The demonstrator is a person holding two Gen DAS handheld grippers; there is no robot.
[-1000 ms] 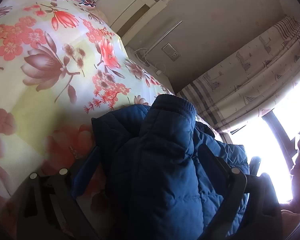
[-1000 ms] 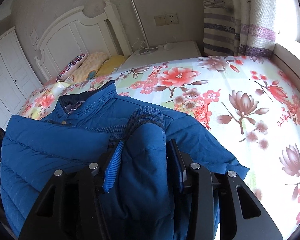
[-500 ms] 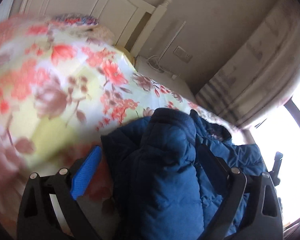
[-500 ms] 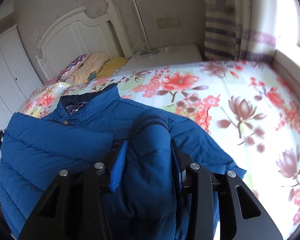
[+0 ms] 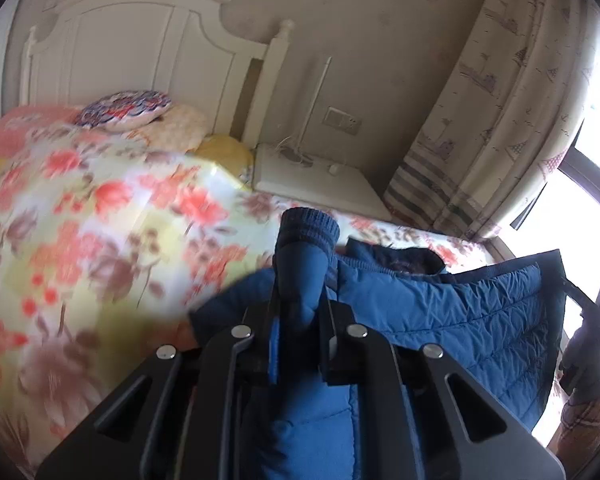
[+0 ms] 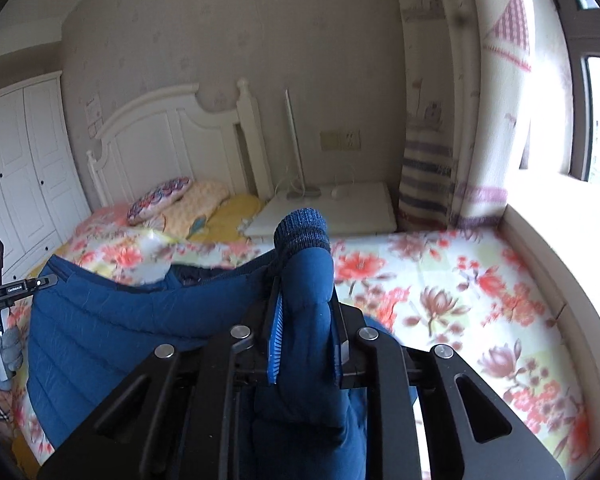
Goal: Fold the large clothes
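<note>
A blue quilted puffer jacket (image 5: 460, 320) hangs lifted above the flowered bedspread (image 5: 100, 220). My left gripper (image 5: 300, 320) is shut on one sleeve, whose knit cuff (image 5: 309, 229) sticks out past the fingers. My right gripper (image 6: 306, 324) is shut on the other sleeve, its knit cuff (image 6: 302, 232) standing up beyond the fingers. The jacket body (image 6: 112, 320) stretches between the two grippers with the collar at the top. The right gripper also shows at the right edge of the left wrist view (image 5: 596, 344).
A white headboard (image 6: 172, 136) and several pillows (image 6: 180, 204) are at the bed's far end. A white nightstand (image 6: 340, 208) with a lamp and cables stands beside it. Curtains (image 6: 460, 100) and a window ledge (image 6: 560, 260) run along the right. A white wardrobe (image 6: 20, 160) stands left.
My left gripper has closed on its sleeve. Both grippers have risen, lifting the jacket off the bed, and the views now tilt up toward the headboard.
</note>
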